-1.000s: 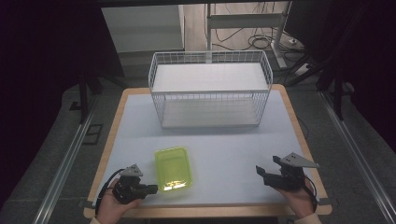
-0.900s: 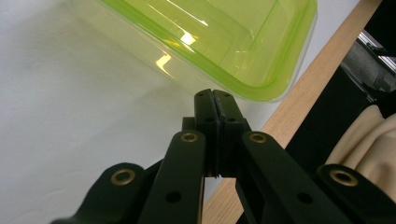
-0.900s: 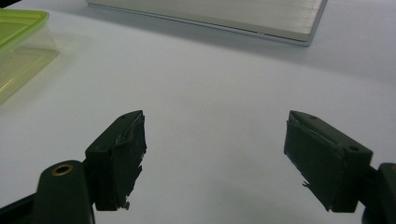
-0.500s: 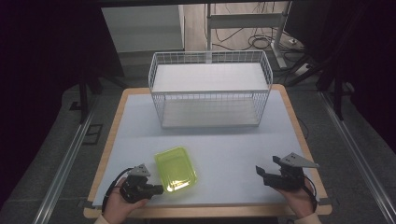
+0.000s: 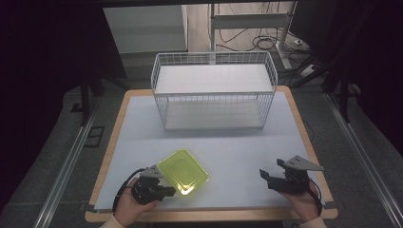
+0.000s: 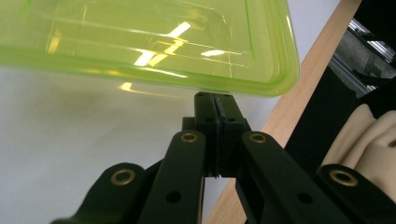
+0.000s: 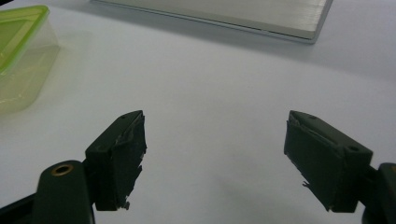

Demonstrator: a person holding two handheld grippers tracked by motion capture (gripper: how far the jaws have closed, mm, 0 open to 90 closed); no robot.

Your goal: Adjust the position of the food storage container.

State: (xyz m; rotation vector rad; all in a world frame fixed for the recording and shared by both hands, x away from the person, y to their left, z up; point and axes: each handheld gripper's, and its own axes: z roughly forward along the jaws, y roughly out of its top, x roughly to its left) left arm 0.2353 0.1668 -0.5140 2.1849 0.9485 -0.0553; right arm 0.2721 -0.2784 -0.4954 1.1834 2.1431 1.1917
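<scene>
My left gripper [image 6: 217, 100] is clamping its two black jaws tight together on the rim of the lime-green container [image 5: 183, 171], the pads meeting at the lip of the near corner with barely a seam showing between them in the left gripper view. I am holding that translucent box [image 6: 149, 42] at the near-left part of the table [image 5: 237, 156], turned at an angle to the table's edge; whether its base is resting on the white surface or riding just above it I cannot tell. From above, my left hand [image 5: 138, 202] is wrapping the gripper [image 5: 166, 191] body at the table's front edge, its cable looping back beside the wrist. My right gripper [image 7: 215, 158] is standing with its jaws spread wide and nothing between them, only bare white tabletop showing in the gap; the pads are looking worn and ragged at their lower edges. I am resting that gripper [image 5: 264, 175] at the near-right part of the table, well apart from the container, with my right hand [image 5: 304, 204] behind it and the grey three-cornered plate sitting on top. The green box [image 7: 21, 56] is appearing at the far left of the right gripper view. Beyond both grippers, a white wire basket [image 5: 214, 95] is standing at the table's far side.
</scene>
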